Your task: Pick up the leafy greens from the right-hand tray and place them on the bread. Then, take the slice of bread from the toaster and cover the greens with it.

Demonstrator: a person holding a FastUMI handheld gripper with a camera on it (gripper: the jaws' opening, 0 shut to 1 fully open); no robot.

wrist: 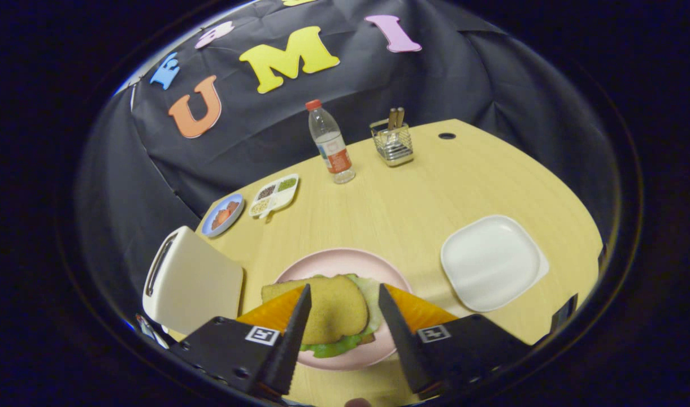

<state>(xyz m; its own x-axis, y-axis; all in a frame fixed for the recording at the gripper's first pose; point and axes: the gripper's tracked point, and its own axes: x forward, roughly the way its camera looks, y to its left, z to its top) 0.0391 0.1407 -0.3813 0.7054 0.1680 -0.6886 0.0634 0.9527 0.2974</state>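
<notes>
Bread slice (328, 308) covers leafy greens (336, 345) on pink plate (345, 263); claw (345, 294) spread, empty.

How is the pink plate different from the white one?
The pink plate is round and holds a sandwich of bread and greens, just ahead of the open gripper fingers. The white plate is squarish, bare, and sits off to the side. Both rest flat on the wooden table.

No legible text found. The clear plastic water bottle with a red cap (330, 144) carries an orange-and-white label, print too small to read. Each gripper finger mount bears a square black-and-white marker tag (262, 335), not text.
</notes>
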